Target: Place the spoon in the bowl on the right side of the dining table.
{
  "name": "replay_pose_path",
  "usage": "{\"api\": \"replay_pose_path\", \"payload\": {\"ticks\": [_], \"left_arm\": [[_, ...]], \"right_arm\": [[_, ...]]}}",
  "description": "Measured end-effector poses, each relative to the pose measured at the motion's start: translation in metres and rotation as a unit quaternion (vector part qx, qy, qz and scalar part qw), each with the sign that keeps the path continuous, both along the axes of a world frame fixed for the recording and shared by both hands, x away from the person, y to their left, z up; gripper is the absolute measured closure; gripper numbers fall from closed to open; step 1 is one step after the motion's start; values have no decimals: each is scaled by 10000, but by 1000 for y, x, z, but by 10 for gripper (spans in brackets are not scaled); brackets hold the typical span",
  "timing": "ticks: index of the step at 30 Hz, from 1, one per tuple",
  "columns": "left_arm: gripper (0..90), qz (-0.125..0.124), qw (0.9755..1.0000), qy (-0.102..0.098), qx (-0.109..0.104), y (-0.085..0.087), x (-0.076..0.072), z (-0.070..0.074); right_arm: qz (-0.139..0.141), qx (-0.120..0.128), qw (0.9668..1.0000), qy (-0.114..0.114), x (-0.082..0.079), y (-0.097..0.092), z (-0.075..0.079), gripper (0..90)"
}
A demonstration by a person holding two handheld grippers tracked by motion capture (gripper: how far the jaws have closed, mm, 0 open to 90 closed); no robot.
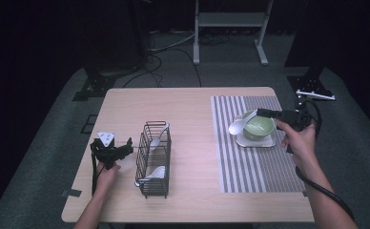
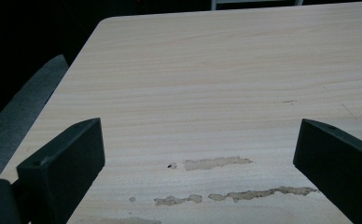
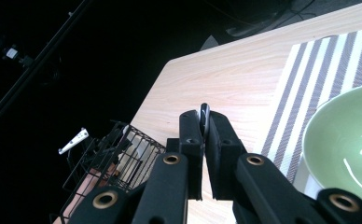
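Two hand-held claws over the counter [image 1: 183,105], one spread and one pinched.

The left claw [image 1: 126,147] is held low by the left hand [image 1: 106,174] near the left edge, its jaws spread wide with bare wood seen between them. The right claw [image 1: 263,113] is gripped by the right hand [image 1: 300,138] with the forearm extended from below, its jaws pressed together on a thin white handle [image 3: 205,116].

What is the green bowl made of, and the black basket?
The green bowl looks like glazed ceramic or maybe glossy plastic: smooth, with bright streaks of reflected light inside. The black basket looks like thin metal wire with a dark coating: you can see through its grid of rods.
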State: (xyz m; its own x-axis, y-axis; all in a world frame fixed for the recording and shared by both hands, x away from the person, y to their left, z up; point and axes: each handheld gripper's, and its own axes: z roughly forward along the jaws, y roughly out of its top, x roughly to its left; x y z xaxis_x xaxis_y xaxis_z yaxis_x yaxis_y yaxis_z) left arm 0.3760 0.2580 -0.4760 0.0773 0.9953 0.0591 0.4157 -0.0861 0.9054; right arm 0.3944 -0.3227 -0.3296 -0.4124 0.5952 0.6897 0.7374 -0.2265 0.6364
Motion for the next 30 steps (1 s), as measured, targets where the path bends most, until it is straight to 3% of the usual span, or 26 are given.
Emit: {"api": "replay_pose_path", "payload": {"ticks": [30], "left_arm": [[10, -14, 10000, 2, 41, 0, 0, 0]], "right_arm": [[-602, 32, 9982, 21, 3, -35, -8, 854]]}}
